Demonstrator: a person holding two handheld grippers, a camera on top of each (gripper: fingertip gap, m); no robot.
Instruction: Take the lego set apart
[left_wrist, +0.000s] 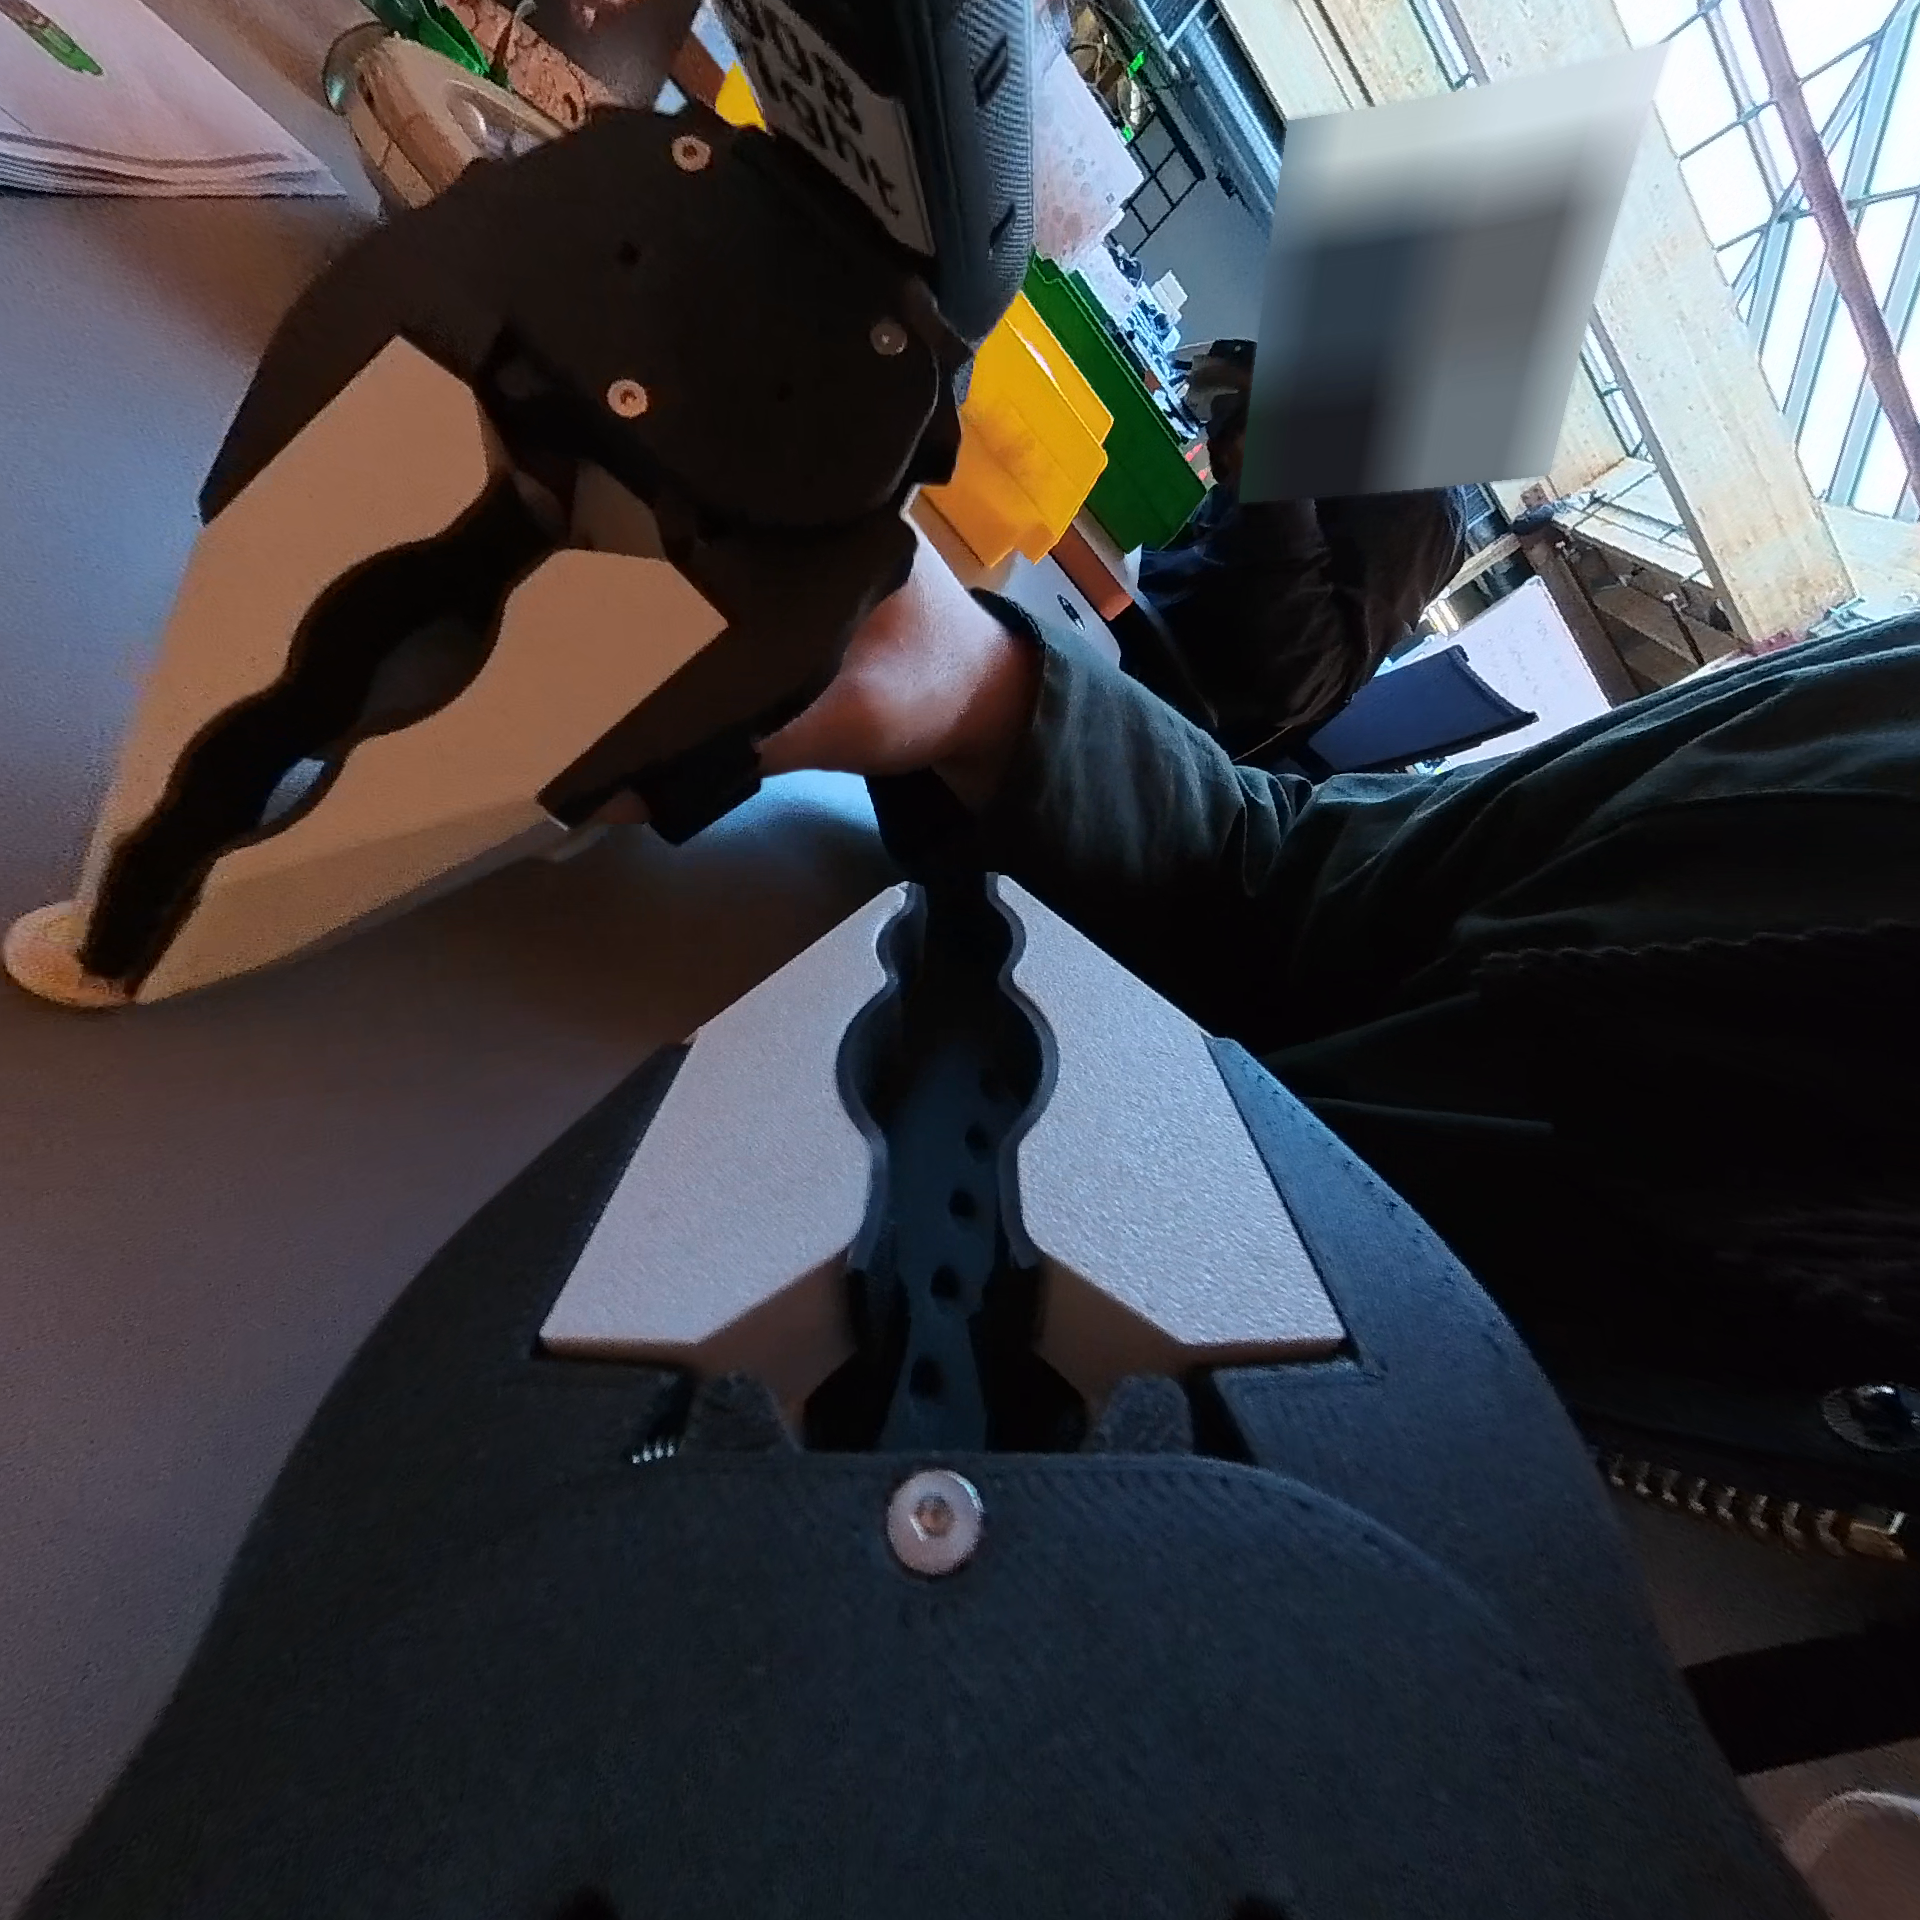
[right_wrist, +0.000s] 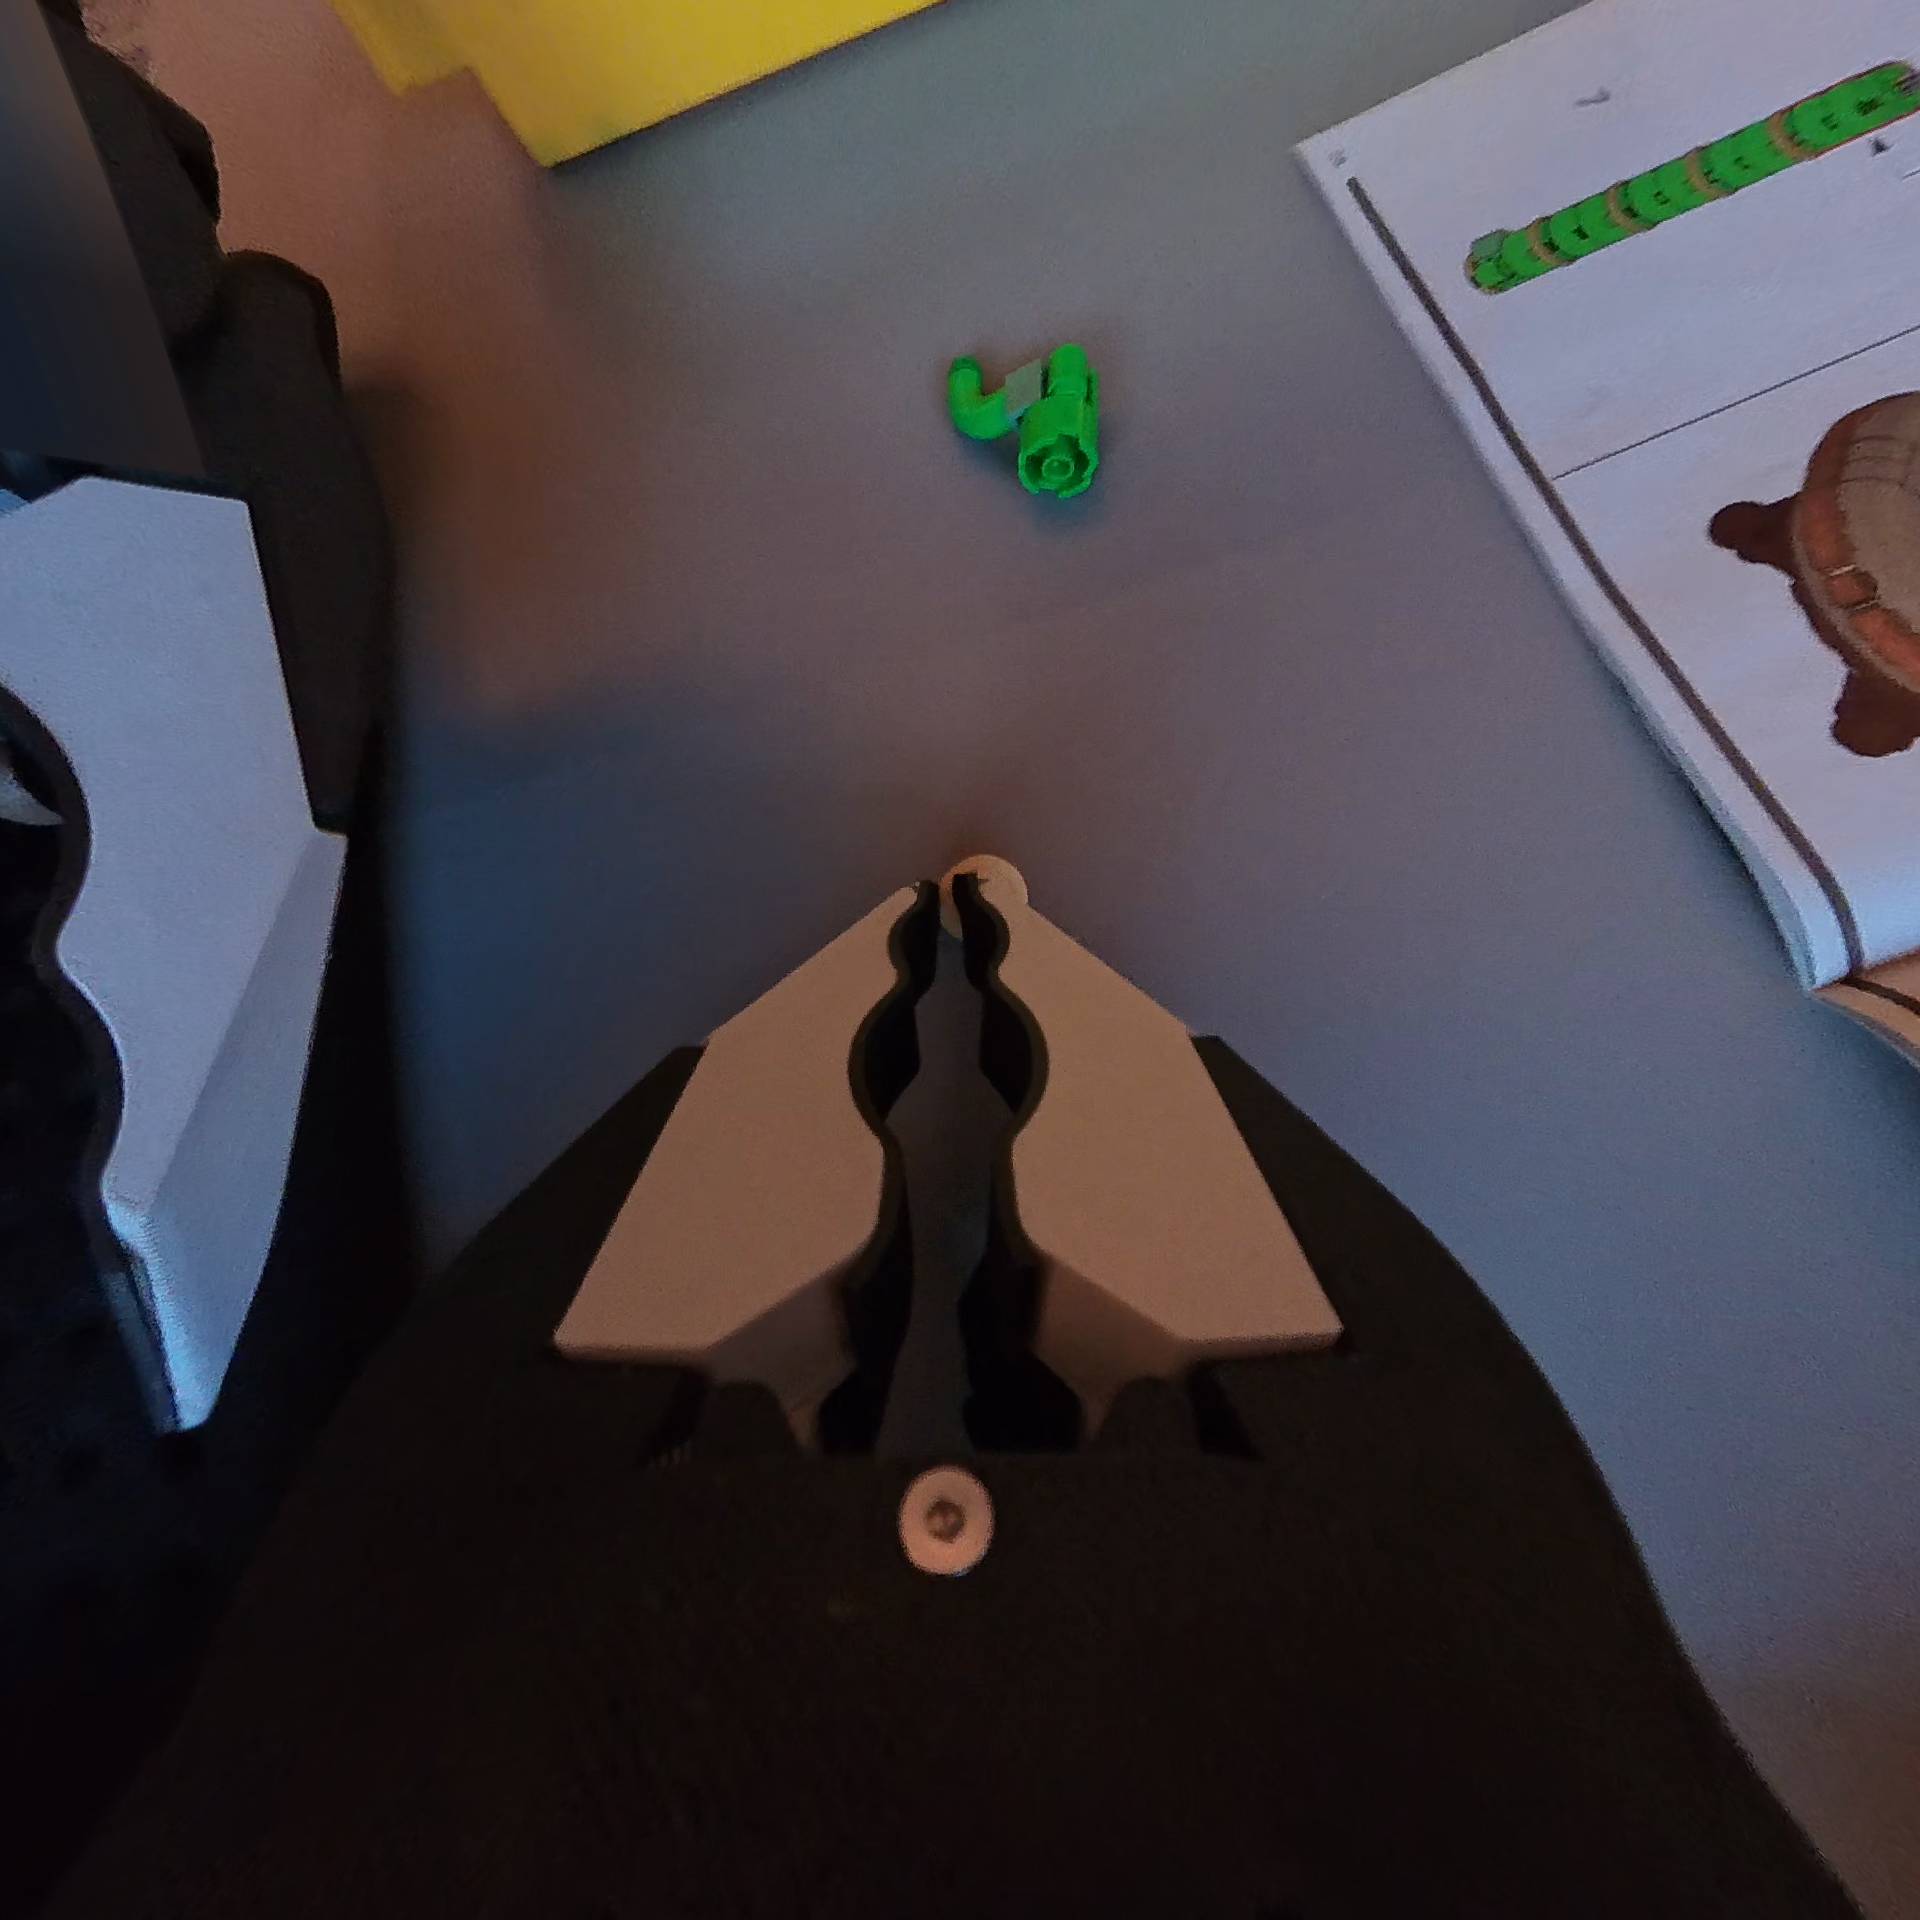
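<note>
The right gripper (right_wrist: 948, 891) jaws are pinching a small pale round piece (right_wrist: 1000, 881) on the worktop (right_wrist: 727, 623); the left gripper (left_wrist: 954, 904) jaws are sitting pressed together, holding nothing.

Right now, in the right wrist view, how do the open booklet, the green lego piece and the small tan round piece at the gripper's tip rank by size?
1. Open booklet, clearly largest, though cut off by the frame edge.
2. Green lego piece.
3. Tan round piece, smallest as seen, but the right gripper partly hides it.
</note>
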